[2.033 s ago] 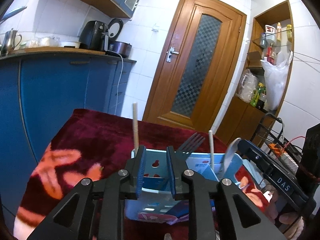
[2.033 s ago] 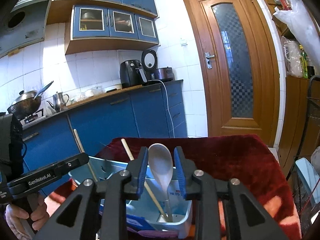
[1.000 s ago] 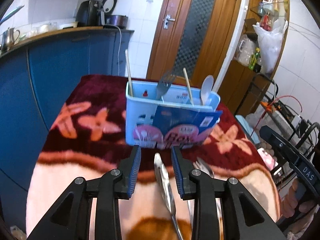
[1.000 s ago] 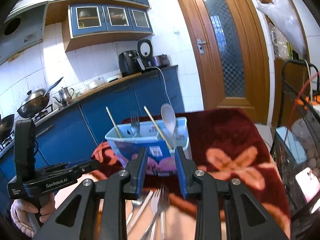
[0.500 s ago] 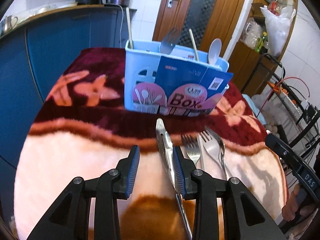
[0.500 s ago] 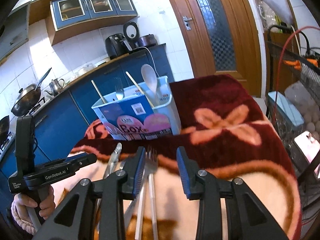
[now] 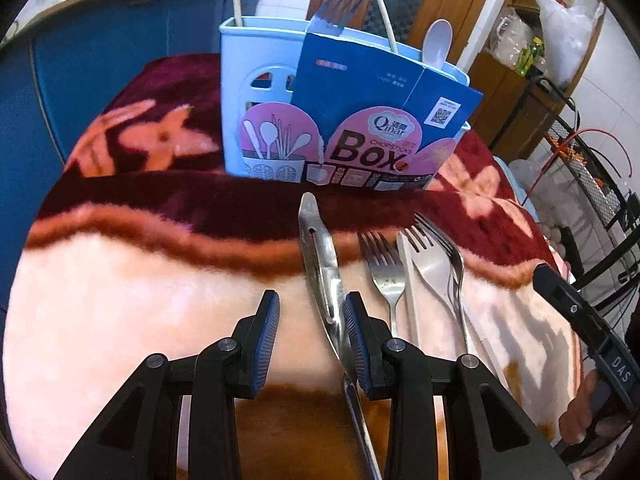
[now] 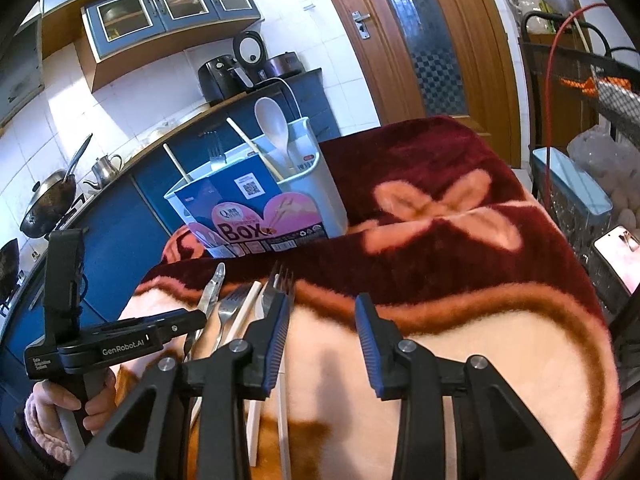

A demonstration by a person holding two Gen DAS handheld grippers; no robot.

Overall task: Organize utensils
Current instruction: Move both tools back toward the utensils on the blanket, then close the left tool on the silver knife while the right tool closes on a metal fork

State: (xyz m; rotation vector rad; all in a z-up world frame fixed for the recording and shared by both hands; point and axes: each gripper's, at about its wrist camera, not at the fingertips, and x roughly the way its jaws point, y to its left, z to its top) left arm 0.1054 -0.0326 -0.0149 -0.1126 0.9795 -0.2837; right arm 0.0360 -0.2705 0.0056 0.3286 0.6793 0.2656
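Note:
A pale blue utensil holder (image 7: 260, 100) with a blue and pink "Box" label stands on the blanket-covered table (image 7: 120, 300). A white spoon (image 8: 272, 120), a fork and chopsticks stand in it. In front of it lie steel tongs (image 7: 316, 240), two forks (image 7: 382, 264) and a white stick (image 7: 408, 292). My left gripper (image 7: 312, 336) hovers open over the tongs, which run close along its right pad. My right gripper (image 8: 322, 332) is open over bare blanket. Its left finger overlaps the handle of the rightmost fork (image 8: 282, 276).
A person's hand (image 8: 72, 400) holds the left gripper's handle (image 8: 120, 340) at the table's left edge. Blue kitchen cabinets (image 8: 120, 232) stand behind the table, a wooden door (image 8: 420, 40) beyond. A wire rack (image 8: 580, 208) crowds the right side.
Two seconds ago the right gripper held the white spoon over the holder; the spoon now stands inside. Both grippers have drawn back, sunk and tilted down over the loose utensils. The right jaws widened.

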